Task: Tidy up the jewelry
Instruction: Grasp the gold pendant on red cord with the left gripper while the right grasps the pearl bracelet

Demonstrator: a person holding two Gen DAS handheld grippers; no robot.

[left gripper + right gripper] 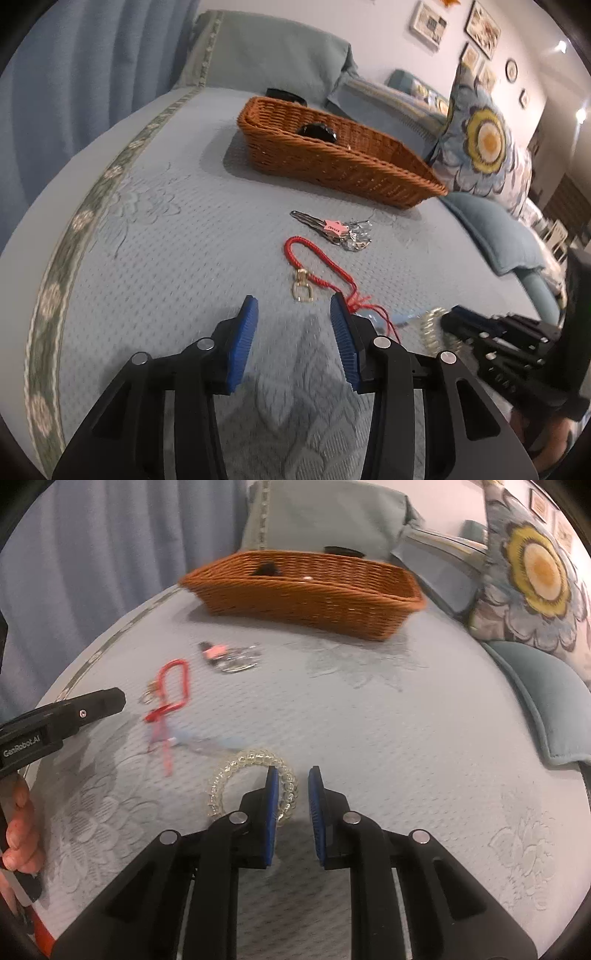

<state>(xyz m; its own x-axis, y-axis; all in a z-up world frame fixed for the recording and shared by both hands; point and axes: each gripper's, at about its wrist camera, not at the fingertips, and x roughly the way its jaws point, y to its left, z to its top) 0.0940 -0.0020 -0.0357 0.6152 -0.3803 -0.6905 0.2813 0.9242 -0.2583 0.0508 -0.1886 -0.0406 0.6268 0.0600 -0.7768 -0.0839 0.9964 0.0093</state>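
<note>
A brown wicker basket stands on the bed with a black item inside. A red cord with a gold clasp, a pink-star hair clip with silver jewelry and a clear spiral ring lie on the blue bedspread. My left gripper is open, just short of the red cord. My right gripper is open; its left finger sits inside the ring and the ring's right side lies between the jaws.
A floral cushion and a blue pillow lie right of the basket. A second black item lies behind the basket. A blue curtain hangs on the left. The bed's patterned border runs along its left edge.
</note>
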